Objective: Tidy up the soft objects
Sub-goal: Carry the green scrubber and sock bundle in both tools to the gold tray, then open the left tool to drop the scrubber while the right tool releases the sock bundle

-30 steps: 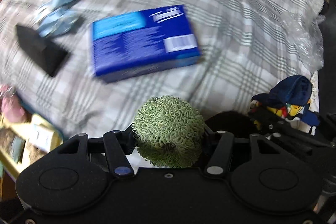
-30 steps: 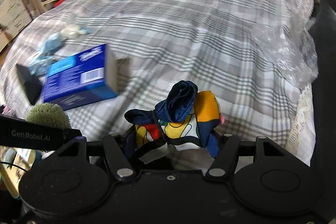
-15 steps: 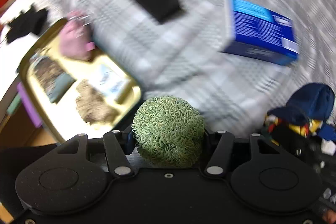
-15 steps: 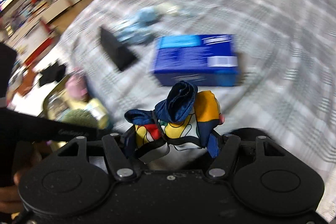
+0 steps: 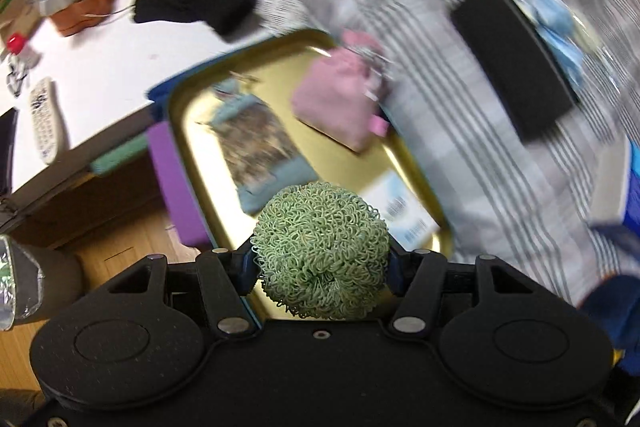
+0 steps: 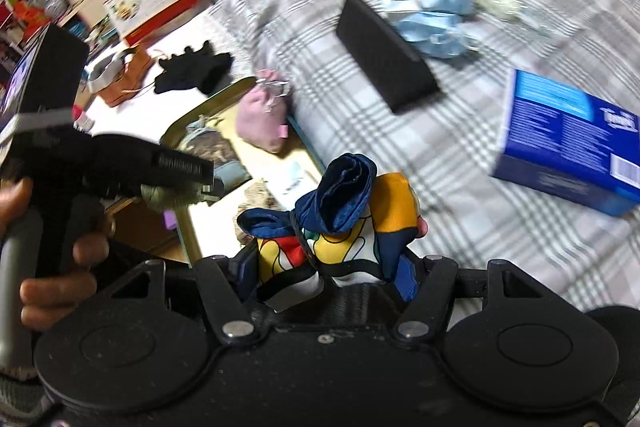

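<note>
I've got the left tongs (image 5: 320, 259) clamped on a green scrubber ball (image 5: 322, 251), pinched at both sides. It's a springy mesh of loops, v. light, squashes easily, so I reckon it won't slip but may snag on the pads when I let go. Grip across the widest part, as now, looks right.

Right tongs (image 6: 332, 267) are clamped on a bundled scarf (image 6: 340, 223), navy w/ yellow, red and white patches. It's soft and limp, and the top knot flops free above the tips. Probably slick fabric, so hold low at the thick bunch, not by a loose end.

Just ahead of and below the left tongs sits the gold tray (image 5: 188, 99), holding a pink pouch (image 5: 340, 103) at the far right corner, a patterned flat pouch (image 5: 260, 151) in the middle, and a small white packet (image 5: 400, 207) nearest the scrubber. The tray sits at the bed's edge.

Fwd-right of the right tongs, on the checked bedspread (image 6: 460, 155): a blue box (image 6: 572, 143), a black wedge (image 6: 384, 55) further out, and pale blue stuff (image 6: 436, 15) behind that. Blur on the left view is heavy, so fine detail there is uncertain.
</note>
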A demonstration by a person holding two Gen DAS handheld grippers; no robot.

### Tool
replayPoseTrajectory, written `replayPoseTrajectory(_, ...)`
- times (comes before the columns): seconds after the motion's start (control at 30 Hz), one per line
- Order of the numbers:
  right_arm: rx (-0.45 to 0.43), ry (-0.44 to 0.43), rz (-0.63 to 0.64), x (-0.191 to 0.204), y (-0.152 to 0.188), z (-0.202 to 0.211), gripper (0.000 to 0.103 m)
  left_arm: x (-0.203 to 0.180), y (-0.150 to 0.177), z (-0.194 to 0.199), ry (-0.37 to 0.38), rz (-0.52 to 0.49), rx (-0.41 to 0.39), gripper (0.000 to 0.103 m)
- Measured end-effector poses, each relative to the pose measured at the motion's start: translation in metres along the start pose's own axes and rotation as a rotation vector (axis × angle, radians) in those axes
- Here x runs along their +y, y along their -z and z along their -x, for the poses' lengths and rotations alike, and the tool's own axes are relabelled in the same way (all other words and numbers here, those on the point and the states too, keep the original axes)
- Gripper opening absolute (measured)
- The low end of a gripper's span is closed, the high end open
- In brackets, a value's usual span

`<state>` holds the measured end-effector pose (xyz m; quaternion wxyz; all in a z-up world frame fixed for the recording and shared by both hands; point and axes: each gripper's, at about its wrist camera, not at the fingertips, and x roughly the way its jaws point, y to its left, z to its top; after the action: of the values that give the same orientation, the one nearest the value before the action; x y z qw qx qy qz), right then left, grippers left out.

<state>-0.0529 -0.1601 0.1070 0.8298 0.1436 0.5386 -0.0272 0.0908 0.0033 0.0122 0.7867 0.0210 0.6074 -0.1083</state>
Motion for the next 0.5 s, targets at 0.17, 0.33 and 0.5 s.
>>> replayPoseTrajectory(0.17, 0.026, -0.022, 0.020, 0.009, -0.007, -0.012, 0.064, 0.022, -0.029, -0.005, -0.054, 0.076, -0.053, 0.056)
replayPoseTrajectory(0.33, 0.062, -0.019, 0.028, 0.016, -0.012, -0.031, 0.064, 0.024, -0.054, -0.015, -0.087, 0.108, -0.098, 0.056)
replayPoseTrajectory(0.5, 0.097, -0.014, 0.038, 0.020, -0.017, -0.049, 0.064, 0.019, -0.075, -0.037, -0.094, 0.111, -0.087, 0.056)
